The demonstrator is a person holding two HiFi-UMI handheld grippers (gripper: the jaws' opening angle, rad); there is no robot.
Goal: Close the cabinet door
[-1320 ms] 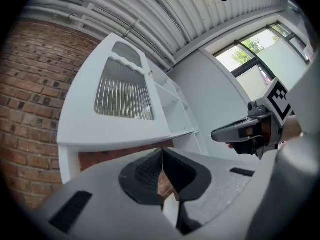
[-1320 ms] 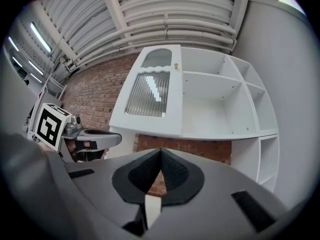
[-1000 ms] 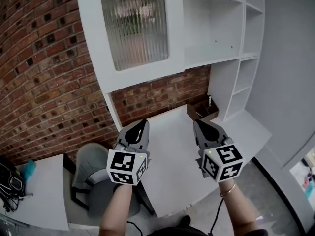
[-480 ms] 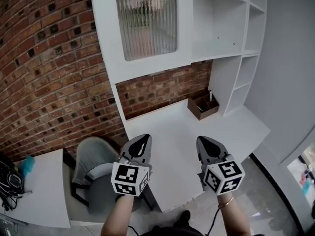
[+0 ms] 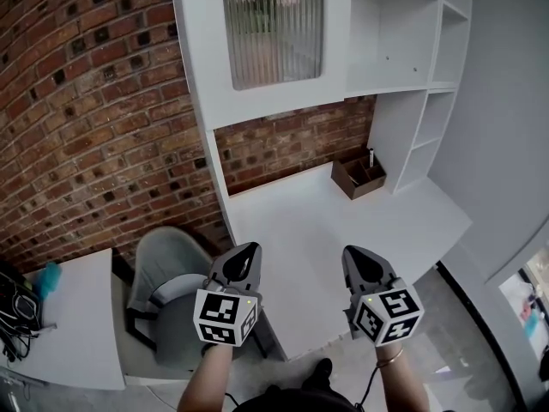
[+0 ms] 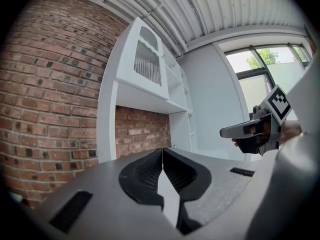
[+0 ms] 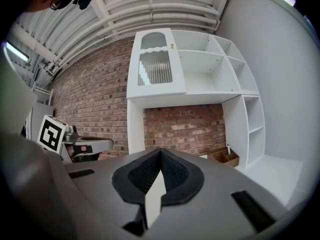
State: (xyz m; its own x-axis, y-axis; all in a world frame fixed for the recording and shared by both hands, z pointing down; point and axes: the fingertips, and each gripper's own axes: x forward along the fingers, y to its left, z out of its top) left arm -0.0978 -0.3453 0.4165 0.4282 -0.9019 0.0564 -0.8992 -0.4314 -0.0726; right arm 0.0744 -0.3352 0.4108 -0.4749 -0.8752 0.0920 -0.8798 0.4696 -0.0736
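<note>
The white cabinet door [image 5: 274, 33] with a ribbed glass pane hangs high on the wall unit and lies flat against the cabinet front; it also shows in the right gripper view [image 7: 156, 64] and the left gripper view [image 6: 147, 59]. Both grippers hover low over the front edge of the desk, far below the door and touching nothing. My left gripper [image 5: 249, 249] [image 6: 162, 151] is shut and empty. My right gripper [image 5: 352, 251] [image 7: 160, 150] is also shut with nothing between its jaws. Each gripper sees the other beside it.
A white desk [image 5: 343, 256] runs under the cabinet, with a brown wooden organiser [image 5: 360, 177] at its back right. Open white shelves [image 5: 403, 33] stand right of the door. A grey chair [image 5: 167, 273] and a small white table [image 5: 69, 333] sit at the left by the brick wall [image 5: 86, 101].
Both grippers have sunk lower and drawn back from the cabinet, side by side. Their jaws stay shut. The door looks unchanged.
</note>
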